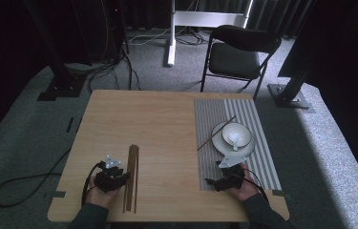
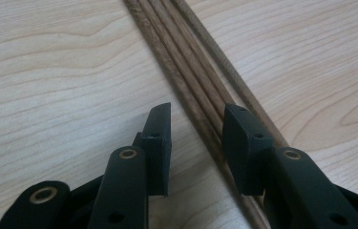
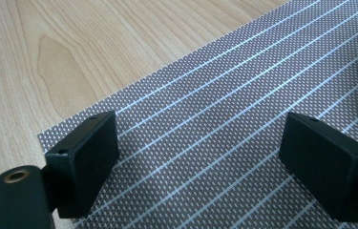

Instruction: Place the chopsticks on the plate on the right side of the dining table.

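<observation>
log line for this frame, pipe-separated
left gripper: open, jaws astride chopsticks bundle | right gripper: open, over striped placemat | bowl: on plate, single chopstick alongside

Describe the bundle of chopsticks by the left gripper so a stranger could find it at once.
Start at the light wooden table and go to its near left part, away from the striped placemat on the right. There, just beside the left gripper, lies the bundle of chopsticks, several thin brown wooden sticks side by side. The single chopstick leaning on the white plate is alone; these are grouped on bare wood.
</observation>
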A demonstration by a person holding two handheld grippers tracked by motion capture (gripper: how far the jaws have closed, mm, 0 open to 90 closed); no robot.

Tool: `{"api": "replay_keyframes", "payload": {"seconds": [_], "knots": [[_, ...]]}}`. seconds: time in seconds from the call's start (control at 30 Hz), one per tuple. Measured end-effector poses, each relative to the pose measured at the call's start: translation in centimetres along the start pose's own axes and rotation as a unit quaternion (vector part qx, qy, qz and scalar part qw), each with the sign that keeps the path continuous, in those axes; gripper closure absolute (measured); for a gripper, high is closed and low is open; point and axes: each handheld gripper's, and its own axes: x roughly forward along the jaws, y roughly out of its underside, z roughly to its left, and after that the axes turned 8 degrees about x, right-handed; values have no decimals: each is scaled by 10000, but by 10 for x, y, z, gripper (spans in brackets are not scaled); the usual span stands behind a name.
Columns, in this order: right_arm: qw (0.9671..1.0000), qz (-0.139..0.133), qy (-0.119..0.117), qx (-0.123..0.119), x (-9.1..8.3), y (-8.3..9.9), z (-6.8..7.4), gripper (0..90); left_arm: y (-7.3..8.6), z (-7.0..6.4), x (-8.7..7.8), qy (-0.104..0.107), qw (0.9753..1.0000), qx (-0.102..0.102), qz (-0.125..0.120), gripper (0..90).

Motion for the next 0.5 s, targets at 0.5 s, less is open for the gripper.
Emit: {"api": "replay_keyframes", "payload": {"seconds": [0.5], "knots": [[10000,-1,1,0,0,0,0,124,5,-3,-5,-202,9997,21,123,667]]}}
